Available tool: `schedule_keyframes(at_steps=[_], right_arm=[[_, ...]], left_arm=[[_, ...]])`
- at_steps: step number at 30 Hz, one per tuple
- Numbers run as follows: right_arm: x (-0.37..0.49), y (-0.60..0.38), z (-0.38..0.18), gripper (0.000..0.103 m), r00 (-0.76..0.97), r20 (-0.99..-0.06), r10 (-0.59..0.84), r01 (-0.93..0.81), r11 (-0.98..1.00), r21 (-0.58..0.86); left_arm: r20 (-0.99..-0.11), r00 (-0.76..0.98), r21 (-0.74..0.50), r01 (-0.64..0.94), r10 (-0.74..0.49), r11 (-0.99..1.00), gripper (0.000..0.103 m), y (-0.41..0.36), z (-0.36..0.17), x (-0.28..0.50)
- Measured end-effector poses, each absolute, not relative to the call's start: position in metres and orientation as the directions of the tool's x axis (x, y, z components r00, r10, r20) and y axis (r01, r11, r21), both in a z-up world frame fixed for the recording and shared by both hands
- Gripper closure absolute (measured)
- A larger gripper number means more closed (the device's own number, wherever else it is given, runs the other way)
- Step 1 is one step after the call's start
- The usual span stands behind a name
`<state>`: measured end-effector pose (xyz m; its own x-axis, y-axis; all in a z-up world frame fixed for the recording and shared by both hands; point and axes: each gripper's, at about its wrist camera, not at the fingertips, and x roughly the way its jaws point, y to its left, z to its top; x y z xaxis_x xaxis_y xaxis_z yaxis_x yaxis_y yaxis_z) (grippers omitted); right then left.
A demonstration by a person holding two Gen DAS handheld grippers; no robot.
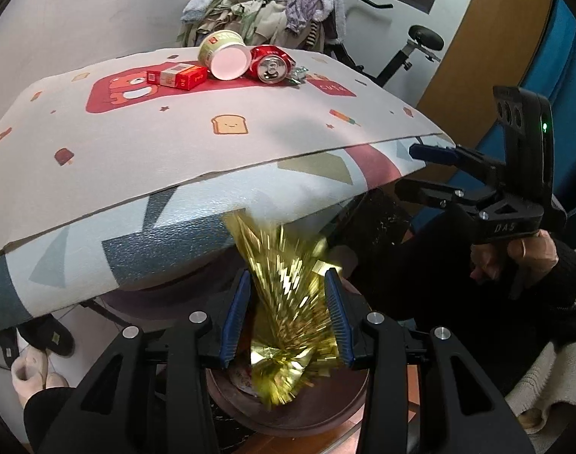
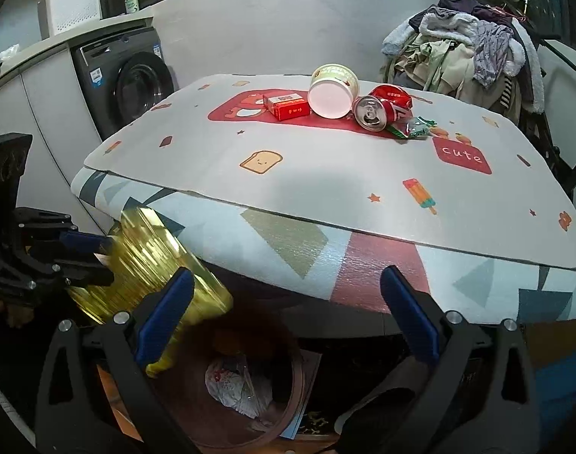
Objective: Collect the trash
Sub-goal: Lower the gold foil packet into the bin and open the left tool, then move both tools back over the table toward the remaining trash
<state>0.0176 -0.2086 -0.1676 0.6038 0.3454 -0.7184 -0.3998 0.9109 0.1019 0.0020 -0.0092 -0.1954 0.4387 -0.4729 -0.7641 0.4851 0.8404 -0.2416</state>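
Observation:
My left gripper (image 1: 288, 276) is shut on a crinkled gold foil bag (image 1: 288, 325), which looks blurred. It hangs over a round brown bin (image 1: 310, 416) under the table's edge. In the right wrist view the same gold foil bag (image 2: 144, 265) sticks out of the left gripper (image 2: 106, 259) above the bin (image 2: 288, 389), which holds white plastic rubbish. My right gripper (image 2: 286, 276) stands wide open with nothing between its pads. On the table's far side lie a red carton (image 2: 288, 108), a tipped paper cup (image 2: 333, 90), a crushed red can (image 2: 382, 108) and a green wrapper (image 2: 412, 126).
A patterned mat (image 2: 325, 166) covers the table and overhangs its near edge. A heap of clothes (image 2: 465, 49) sits behind it and a washing machine (image 2: 132, 79) stands at the left. Slippers (image 1: 45, 340) lie on the floor, and a person's hand (image 1: 514, 257) holds the right gripper (image 1: 416, 172).

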Motion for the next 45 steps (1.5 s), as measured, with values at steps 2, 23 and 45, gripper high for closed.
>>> schedule_keyframes(at_steps=[2,23,45], right_arm=[[0.017,-0.21,-0.167,0.006,0.605,-0.718,0.346,-0.396,0.912,0.106],[0.021,-0.208,-0.171,0.006,0.594,-0.728,0.342,-0.395,0.912,0.106],[0.025,-0.211,-0.172,0.006,0.594,-0.74,0.315,-0.367,0.925,0.099]], left_arm=[[-0.766,0.437,-0.236,0.49,-0.47,0.839,0.064,-0.011,-0.196,0.002],[-0.717,0.615,-0.203,0.265,-0.328,0.943,0.006,0.028,-0.18,0.008],[-0.698,0.65,-0.242,0.181,-0.301,0.953,0.006,0.051,-0.169,0.015]])
